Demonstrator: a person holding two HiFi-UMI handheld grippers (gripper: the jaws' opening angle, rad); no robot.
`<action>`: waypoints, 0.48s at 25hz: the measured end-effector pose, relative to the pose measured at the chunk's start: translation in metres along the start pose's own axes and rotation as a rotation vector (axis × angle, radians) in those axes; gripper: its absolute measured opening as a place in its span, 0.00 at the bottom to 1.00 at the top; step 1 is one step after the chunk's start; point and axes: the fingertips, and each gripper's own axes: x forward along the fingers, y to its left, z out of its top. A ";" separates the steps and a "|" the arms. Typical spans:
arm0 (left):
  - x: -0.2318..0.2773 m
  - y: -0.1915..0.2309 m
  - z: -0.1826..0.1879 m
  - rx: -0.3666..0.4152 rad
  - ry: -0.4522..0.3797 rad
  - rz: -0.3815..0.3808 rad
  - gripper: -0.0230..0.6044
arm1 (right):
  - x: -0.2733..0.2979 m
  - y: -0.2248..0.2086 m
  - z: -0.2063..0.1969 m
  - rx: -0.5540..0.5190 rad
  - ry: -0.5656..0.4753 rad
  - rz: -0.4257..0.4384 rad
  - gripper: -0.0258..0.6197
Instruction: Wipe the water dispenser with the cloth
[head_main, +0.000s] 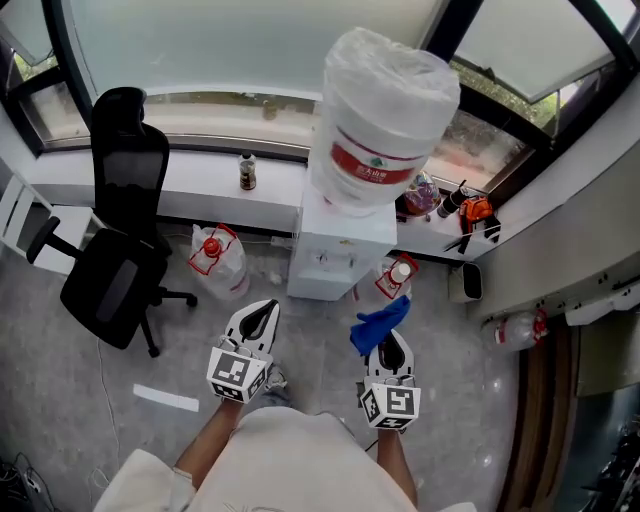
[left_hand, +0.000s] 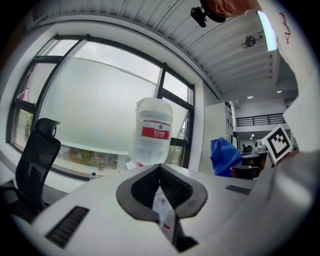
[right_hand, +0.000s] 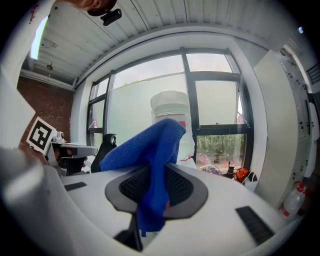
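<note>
A person stands over a grey floor (head_main: 90, 390) with a gripper in each hand, seen from the head view; the white water dispenser (head_main: 338, 250) stands at centre frame against the window sill (head_main: 200, 170), a large clear water bottle (head_main: 380, 120) with a red label upended on top of it and filling the upper middle of the frame. The right gripper (head_main: 392, 347), at lower right of centre, is clenched on the blue cloth (head_main: 380, 323); the right gripper view shows the cloth pinched between the two jaws, one fold standing up above them and the rest hanging down in front. The cloth sits just below and right of the dispenser's base in the head view, apart from the cabinet. The left gripper (head_main: 258, 318), lower left of centre, points toward the dispenser; its own view shows the jaws drawn together, with the bottle rising beyond them. A black office chair (head_main: 120, 230) occupies the left of the frame; a small dark bottle (head_main: 247, 172) stands on the sill to the dispenser's left; a spare water jug (head_main: 215, 260) with a red handle sits on the floor left of the dispenser and another (head_main: 395, 278) beside its right side; a white strip (head_main: 166, 398) lies on the floor at lower left.
</note>
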 end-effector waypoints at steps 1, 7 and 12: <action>0.003 0.002 0.000 -0.005 0.000 -0.001 0.05 | 0.003 0.000 0.000 0.001 0.002 0.000 0.18; 0.017 0.007 -0.005 -0.024 0.013 0.000 0.05 | 0.018 -0.004 -0.001 0.004 0.009 0.008 0.18; 0.028 0.004 -0.011 -0.038 0.027 0.010 0.05 | 0.028 -0.015 0.000 0.000 0.001 0.014 0.18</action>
